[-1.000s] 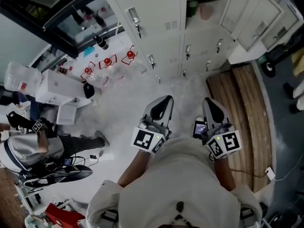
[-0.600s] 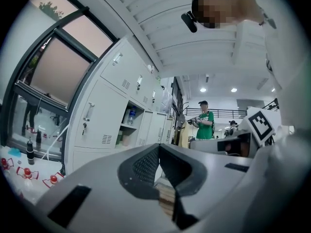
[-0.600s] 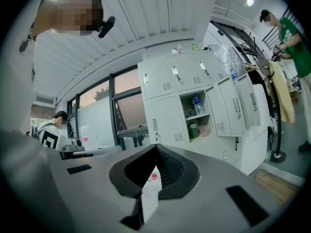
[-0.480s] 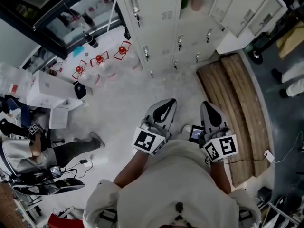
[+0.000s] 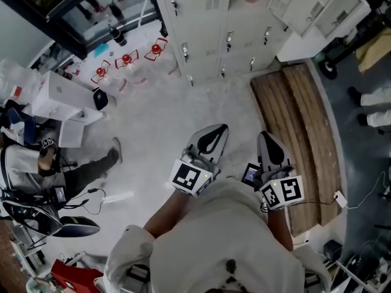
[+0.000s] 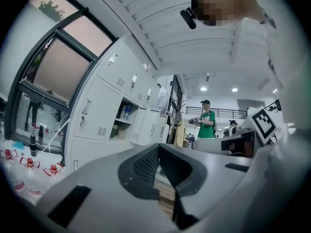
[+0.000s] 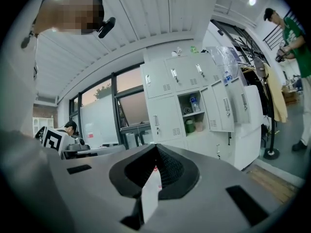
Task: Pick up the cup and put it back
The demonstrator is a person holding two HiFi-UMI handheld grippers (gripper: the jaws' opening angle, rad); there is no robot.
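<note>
Left gripper (image 6: 158,148) and right gripper (image 7: 155,148) are both pinched closed, holding nothing. What I take for the small green cup (image 7: 189,126) sits well away in the open white metal locker (image 7: 163,120), with a pale cup (image 7: 199,125) just beside it. Go in without spreading the jaws and you'd probably knock both.

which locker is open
The middle locker in the second row: its inside shows, with a bottle and a green container on shelves. The other lockers show only doors.
</note>
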